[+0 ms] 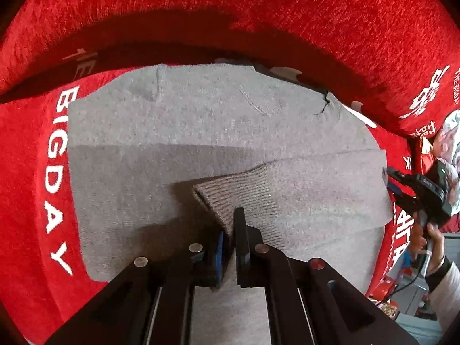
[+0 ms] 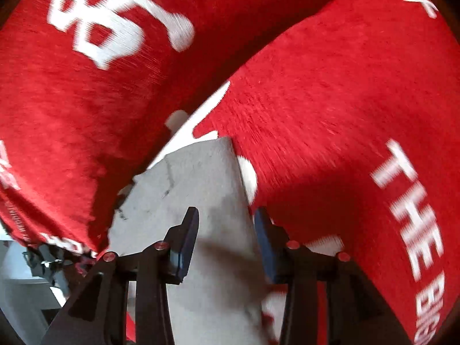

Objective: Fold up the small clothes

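Observation:
A small grey knit sweater [image 1: 178, 132] lies flat on a red cloth with white lettering [image 1: 31, 172]. My left gripper [image 1: 230, 230] is shut on the ribbed cuff [image 1: 244, 192] of the sweater's sleeve, which is folded across the body. My right gripper [image 2: 227, 227] is open, its fingers [image 2: 189, 230] astride a grey edge of the sweater [image 2: 198, 178] without pinching it. The right gripper also shows in the left wrist view [image 1: 396, 181], at the sweater's right edge, held by a hand.
A red cushion or backrest [image 1: 230, 14] with white characters rises behind the sweater. The red cloth's edge [image 1: 399, 244] drops off at the right, with floor clutter and a cable below. The right wrist view is blurred by motion.

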A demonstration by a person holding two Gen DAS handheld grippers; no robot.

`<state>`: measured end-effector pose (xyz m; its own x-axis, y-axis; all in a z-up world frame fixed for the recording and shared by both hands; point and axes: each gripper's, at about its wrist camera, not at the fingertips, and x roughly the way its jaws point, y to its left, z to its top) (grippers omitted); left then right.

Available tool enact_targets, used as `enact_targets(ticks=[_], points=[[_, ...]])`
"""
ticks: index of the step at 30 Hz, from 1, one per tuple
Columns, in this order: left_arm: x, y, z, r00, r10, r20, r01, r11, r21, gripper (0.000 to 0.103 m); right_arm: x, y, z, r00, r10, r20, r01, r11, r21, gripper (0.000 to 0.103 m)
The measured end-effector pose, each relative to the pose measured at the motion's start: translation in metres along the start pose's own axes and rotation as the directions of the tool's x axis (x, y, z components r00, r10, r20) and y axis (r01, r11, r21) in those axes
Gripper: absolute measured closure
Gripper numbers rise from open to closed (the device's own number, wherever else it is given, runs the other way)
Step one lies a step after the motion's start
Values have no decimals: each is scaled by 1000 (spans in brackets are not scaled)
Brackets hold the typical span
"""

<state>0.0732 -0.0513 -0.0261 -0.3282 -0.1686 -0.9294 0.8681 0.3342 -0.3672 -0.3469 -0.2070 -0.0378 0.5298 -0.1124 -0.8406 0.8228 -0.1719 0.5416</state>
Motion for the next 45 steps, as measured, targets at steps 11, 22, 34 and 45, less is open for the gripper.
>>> enact_targets(ticks=[11, 22, 34, 45], points=[[-13, 29, -4, 974, 228, 15, -228, 974, 12, 98, 6, 16, 4, 986, -169, 13, 168, 971, -172, 95], [-50, 25, -29, 974, 215, 78, -209, 975, -71, 97, -24, 42, -81, 995, 68, -71, -75, 991, -107, 60], [-49, 34, -52, 978, 199, 52, -191, 972, -136, 97, 121, 134, -180, 869, 368, -331, -335, 930, 153, 61], [-52, 58, -69, 974, 222, 51, -211, 963, -169, 97, 138, 148, -184, 901, 319, -292, -267, 942, 206, 93]])
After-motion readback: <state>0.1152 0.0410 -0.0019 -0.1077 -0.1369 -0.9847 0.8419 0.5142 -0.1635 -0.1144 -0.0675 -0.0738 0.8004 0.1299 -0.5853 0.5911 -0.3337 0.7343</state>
